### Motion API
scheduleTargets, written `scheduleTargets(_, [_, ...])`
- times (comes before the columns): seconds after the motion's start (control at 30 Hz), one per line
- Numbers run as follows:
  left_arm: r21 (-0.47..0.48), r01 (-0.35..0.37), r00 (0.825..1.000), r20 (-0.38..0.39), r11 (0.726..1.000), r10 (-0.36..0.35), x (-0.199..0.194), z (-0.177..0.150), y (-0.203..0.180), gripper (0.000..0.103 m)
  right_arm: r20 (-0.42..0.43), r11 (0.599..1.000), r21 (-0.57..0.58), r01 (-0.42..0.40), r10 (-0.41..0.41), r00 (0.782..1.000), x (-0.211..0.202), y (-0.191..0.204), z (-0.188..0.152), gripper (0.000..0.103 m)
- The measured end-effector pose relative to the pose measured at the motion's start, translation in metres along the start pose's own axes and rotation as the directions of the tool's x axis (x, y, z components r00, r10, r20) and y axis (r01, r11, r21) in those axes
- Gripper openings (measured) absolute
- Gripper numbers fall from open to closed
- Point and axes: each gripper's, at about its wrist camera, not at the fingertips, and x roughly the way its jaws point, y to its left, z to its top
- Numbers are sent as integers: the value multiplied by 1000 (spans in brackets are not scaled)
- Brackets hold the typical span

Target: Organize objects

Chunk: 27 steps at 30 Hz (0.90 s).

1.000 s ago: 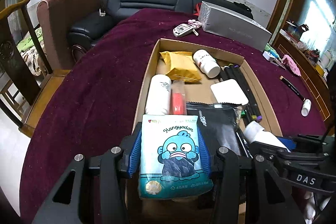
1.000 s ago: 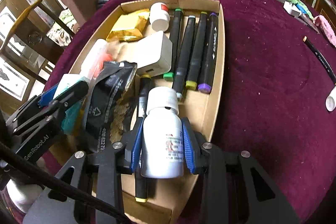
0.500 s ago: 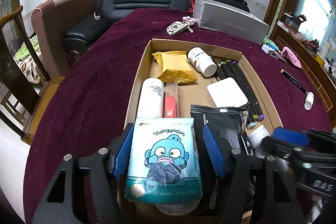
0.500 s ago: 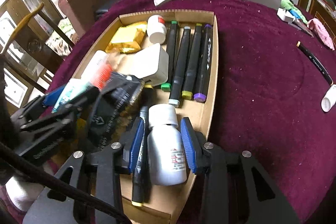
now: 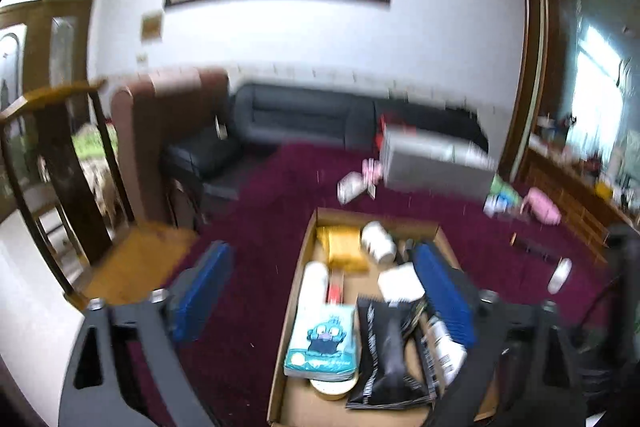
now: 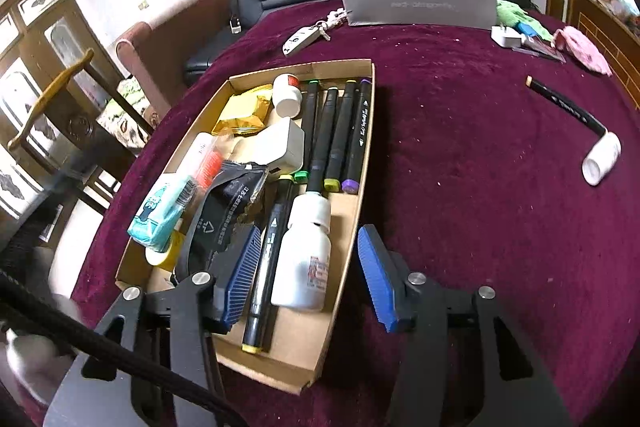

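Both my grippers, left (image 5: 320, 297) and right (image 6: 310, 273), gape wide and hold nothing. The tissue pack (image 5: 322, 343) and white bottle (image 6: 306, 251) lie in the cardboard tray (image 6: 362, 187), lower centre. I'd lift straight clear, then fetch the loose pen (image 6: 566, 105) at upper right.

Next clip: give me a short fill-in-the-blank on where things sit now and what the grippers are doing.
1. The white bottle lies inside the cardboard ____.
2. Both the left gripper and right gripper are ____.
3. The cloth on the table is dark ____.
4. The loose cap outside the tray is ____.

Missing: tray; open; red; white
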Motion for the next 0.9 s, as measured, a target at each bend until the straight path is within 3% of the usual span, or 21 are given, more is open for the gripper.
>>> scheduleTargets(0.13, [-20, 71, 991, 118, 997, -68, -44, 6, -3, 102, 54, 999, -31, 24, -23, 998, -12, 7, -7, 51])
scheduleTargets(0.27, [-76, 173, 985, 20, 982, -172, -31, -1, -3, 102, 94, 995, -87, 44, -36, 995, -21, 22, -15, 55])
scheduleTargets(0.33, [-107, 172, 984, -27, 979, -176, -23, -8, -2, 102, 101, 993, -110, 42, -30, 994, -24, 28, -20, 55])
scheduleTargets(0.47, [-84, 69, 991, -105, 994, -77, -7, -21, -7, 102, 117, 985, -158, 62, -44, 992, -26, 35, -30, 56])
scheduleTargets(0.63, [-102, 37, 989, -138, 994, -51, -1, -28, -7, 102, 100, 987, -155, 52, -37, 994, -22, 33, -35, 56])
scheduleTargets(0.77, [-76, -96, 986, -146, 992, 84, -1, -32, -8, 102, 98, 982, -178, 65, -48, 994, -19, 36, -40, 56])
scheduleTargets(0.9, [-51, -171, 974, -157, 984, 161, 1, -37, -6, 102, 103, 975, -208, 77, -56, 993, -19, 42, -44, 56])
